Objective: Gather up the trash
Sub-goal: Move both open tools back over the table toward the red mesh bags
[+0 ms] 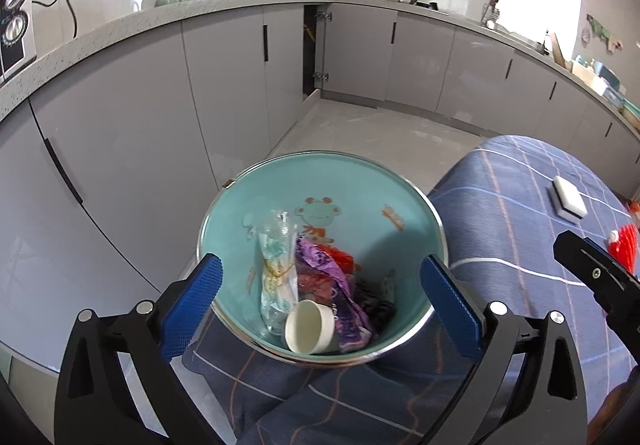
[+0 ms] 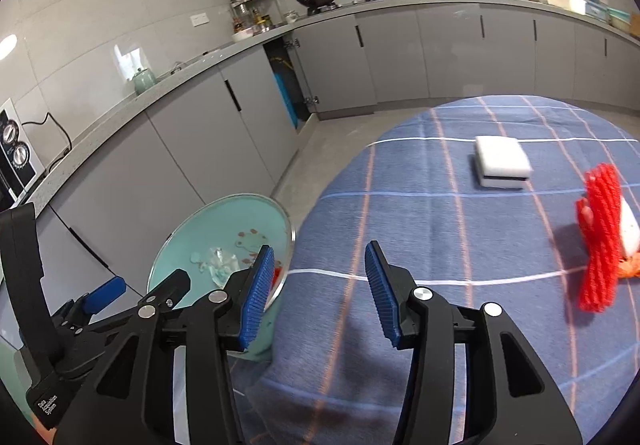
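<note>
A teal bin [image 1: 376, 181] with a metal rim stands beside the table and also shows in the right wrist view [image 2: 224, 217]. It holds a white paper cup [image 1: 308, 327], a clear plastic wrapper [image 1: 276, 261], purple foil [image 1: 344, 297] and red scraps. My left gripper [image 1: 320, 305] is open and empty above the bin. My right gripper [image 2: 320, 293] is open and empty over the table's left edge. A red mesh net [image 2: 600, 241] with something white in it lies on the table to the right. It shows at the far right in the left wrist view [image 1: 624, 249].
The table has a blue plaid cloth [image 2: 440, 225]. A white sponge block [image 2: 502, 161] lies farther back on it. Grey kitchen cabinets [image 1: 132, 117] run along the left and back, one door ajar [image 1: 314, 49]. Tiled floor [image 1: 360, 129] lies between the table and the cabinets.
</note>
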